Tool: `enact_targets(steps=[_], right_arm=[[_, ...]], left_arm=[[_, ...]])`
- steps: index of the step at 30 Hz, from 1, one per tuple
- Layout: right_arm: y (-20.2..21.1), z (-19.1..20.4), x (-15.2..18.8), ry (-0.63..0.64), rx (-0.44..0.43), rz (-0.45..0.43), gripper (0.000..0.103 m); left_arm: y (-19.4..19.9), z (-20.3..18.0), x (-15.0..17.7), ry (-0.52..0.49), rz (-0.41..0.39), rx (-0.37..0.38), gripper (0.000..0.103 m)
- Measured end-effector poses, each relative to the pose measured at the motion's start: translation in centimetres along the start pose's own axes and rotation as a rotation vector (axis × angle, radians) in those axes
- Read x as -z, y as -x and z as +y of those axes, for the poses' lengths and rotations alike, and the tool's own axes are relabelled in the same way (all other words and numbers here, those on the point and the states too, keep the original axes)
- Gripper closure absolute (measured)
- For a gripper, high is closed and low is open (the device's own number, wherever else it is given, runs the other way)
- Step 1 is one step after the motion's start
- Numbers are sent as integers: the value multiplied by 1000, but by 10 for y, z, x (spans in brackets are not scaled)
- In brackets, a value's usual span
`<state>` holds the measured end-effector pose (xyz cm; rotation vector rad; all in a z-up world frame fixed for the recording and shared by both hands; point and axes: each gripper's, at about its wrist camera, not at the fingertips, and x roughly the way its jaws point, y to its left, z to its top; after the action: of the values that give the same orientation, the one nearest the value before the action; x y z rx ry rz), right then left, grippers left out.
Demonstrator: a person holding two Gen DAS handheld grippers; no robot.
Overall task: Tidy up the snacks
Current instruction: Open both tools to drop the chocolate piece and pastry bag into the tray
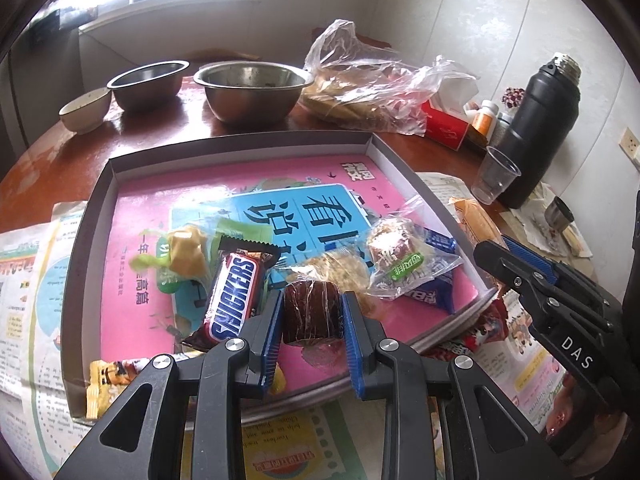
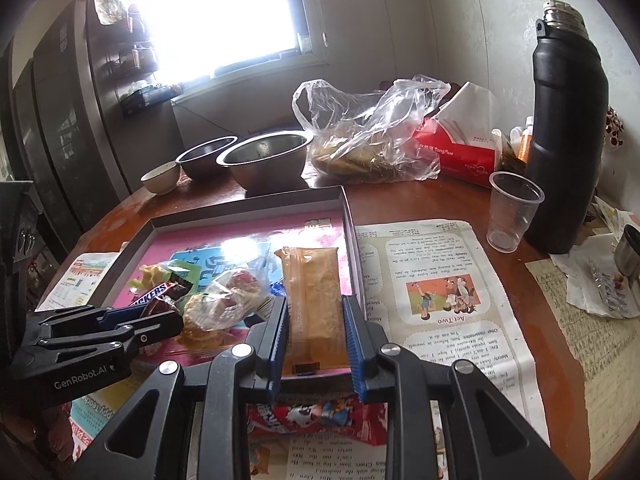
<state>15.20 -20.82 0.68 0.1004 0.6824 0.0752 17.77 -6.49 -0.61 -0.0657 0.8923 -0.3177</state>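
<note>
"SNICKERS" on chocolate bar [image 1: 232, 300]

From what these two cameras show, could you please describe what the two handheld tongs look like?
Both are the same design: black plastic linkage arms with triangular cut-outs and round silver pivot screws, ending in two fingers faced with ribbed blue pads. The left tongs carry white "GenRobot.AI" lettering on the side, seen from the right camera; the right tongs show white "DAS". No hands, sleeves or cables are visible.

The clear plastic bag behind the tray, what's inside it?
Inside the clear plastic bag sit brownish, flat pieces, possibly bread; crinkled plastic and glare hide what exactly they are. The bag's mouth gapes open.
</note>
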Motion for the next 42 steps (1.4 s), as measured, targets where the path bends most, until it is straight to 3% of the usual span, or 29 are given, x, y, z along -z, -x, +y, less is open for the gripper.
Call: enact_targets(steps=[12,24,35,42], right_arm=[[-30,16,-4,35,-31,52,75],[-27,8,-7,1,-35,41,72],[-2,-7,-5,-48,-55,19,61],[10,-8,1,-42,-65,19,56]], left_arm=[[-3,9,-2,30,-7,-2,74],[7,7,1,30,-18,29,73],[26,-2,5,9,-38,45,65],[37,-7,11,-3,-38,59,52]])
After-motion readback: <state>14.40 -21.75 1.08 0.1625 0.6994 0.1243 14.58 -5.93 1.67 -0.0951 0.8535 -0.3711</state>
